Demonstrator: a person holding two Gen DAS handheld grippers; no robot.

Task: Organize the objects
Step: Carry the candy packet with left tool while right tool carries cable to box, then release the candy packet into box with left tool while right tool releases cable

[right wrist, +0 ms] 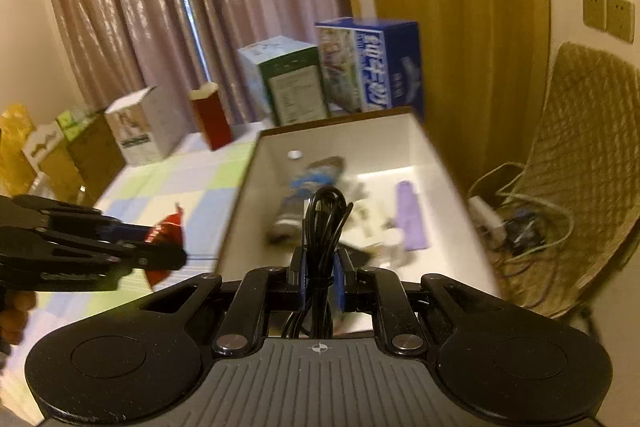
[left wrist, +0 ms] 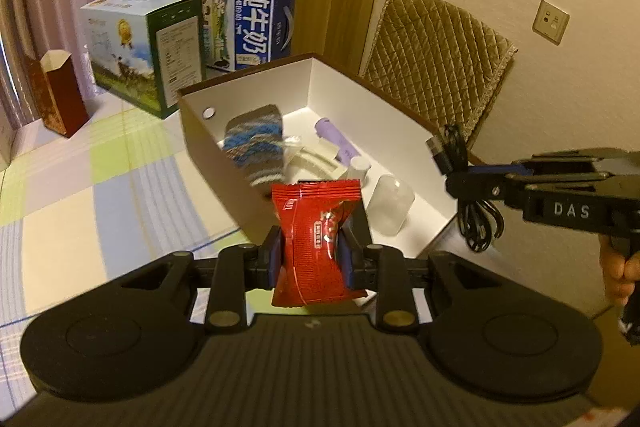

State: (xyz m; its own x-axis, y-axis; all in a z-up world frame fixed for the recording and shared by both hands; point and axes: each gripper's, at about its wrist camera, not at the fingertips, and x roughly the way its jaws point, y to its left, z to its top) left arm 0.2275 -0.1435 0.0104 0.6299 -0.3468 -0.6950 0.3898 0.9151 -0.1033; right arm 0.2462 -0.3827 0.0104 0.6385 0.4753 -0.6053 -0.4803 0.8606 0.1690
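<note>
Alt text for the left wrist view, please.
The left tongs grip a red snack packet near an open white box holding a knitted sock and purple tube; the right tongs hold a black cable.

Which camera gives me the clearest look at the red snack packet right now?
The left wrist view: the red snack packet sits sharp and front-on, clamped in the left hand-held gripper, printed label visible. The right wrist view shows only a blurred red edge poking out from that gripper's fingers.
</note>
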